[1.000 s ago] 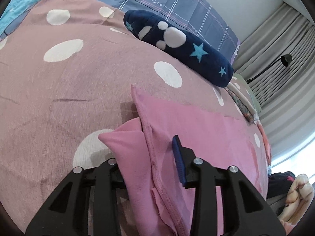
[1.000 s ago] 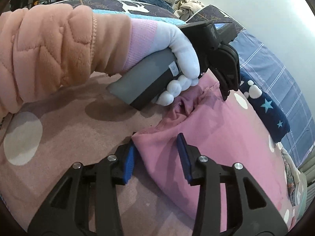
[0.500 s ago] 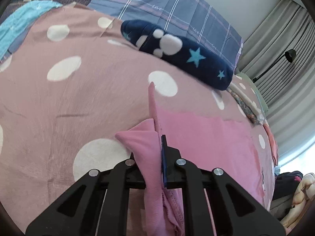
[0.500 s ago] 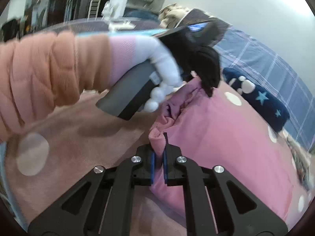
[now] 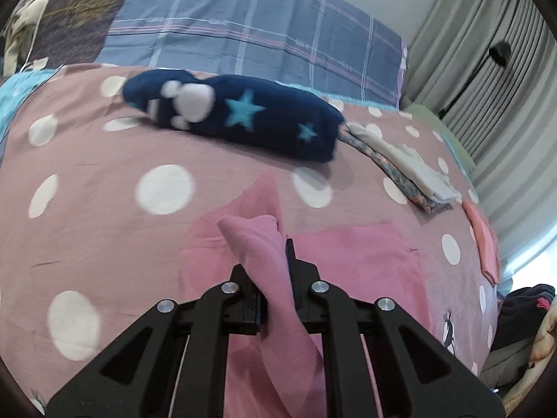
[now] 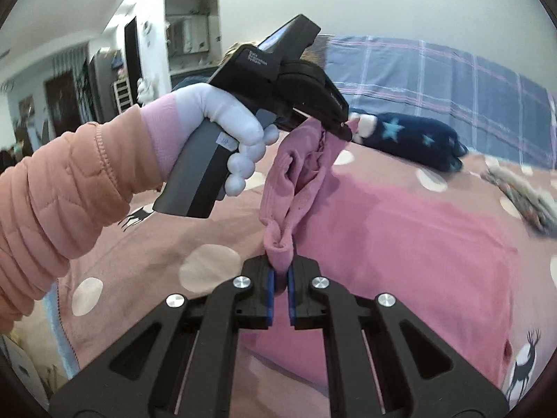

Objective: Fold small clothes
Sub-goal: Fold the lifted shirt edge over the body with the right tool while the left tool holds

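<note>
The right hand-held gripper (image 6: 280, 280) is clamped shut on one bunched edge of the pink garment (image 6: 400, 244); the left hand-held gripper (image 5: 275, 291) is pinched on another, lifted above the polka-dot bed (image 5: 104, 160). The cloth is judged light, soft and limp, best taken at edges. One pink garment and two grippers are counted.

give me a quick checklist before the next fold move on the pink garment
1. Left gripper clamped on the pink garment: ok.
2. Right gripper clamped on the garment's bunched edge: ok.
3. Held edge lifted off the bedspread: ok.
4. Edge between the grippers flat: not ok, it hangs bunched.
5. Navy roll and folded stack apart from the garment: ok.
6. Far hem lying flat: cannot tell.
</note>
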Action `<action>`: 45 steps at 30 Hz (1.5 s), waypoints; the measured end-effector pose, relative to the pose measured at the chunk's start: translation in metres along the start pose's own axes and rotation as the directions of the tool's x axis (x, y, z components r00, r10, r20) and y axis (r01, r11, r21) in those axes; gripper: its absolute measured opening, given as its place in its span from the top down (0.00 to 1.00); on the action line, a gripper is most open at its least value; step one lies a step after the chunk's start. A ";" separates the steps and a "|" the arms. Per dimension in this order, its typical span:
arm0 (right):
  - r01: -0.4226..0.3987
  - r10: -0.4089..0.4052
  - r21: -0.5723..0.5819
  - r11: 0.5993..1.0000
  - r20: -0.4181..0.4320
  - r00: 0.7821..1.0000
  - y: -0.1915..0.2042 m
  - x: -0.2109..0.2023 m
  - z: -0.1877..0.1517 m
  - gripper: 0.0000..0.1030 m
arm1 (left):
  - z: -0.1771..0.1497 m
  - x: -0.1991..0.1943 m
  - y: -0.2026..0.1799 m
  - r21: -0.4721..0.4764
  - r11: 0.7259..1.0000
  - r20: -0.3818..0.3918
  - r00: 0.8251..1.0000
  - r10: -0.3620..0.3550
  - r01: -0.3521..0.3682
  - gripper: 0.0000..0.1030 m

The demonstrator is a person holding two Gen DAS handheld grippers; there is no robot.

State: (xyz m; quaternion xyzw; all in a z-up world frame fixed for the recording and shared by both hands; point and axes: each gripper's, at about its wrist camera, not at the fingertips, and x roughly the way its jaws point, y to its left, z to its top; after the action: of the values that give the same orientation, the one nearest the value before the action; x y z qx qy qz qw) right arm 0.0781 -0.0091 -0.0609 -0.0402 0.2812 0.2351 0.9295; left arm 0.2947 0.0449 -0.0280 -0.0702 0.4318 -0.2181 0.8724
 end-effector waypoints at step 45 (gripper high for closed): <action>-0.003 0.045 0.566 0.824 -0.061 0.997 -0.201 -0.080 -0.118 0.86 | -0.051 0.103 -0.225 0.392 0.919 -0.082 0.993 0.086 -0.048 0.62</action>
State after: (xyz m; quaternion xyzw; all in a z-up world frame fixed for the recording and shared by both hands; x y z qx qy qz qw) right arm 0.0525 -0.2446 -0.1286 0.2318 0.3719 0.1514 0.8860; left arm 0.2376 -0.1985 -0.0646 0.1299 0.4240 -0.2727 0.8538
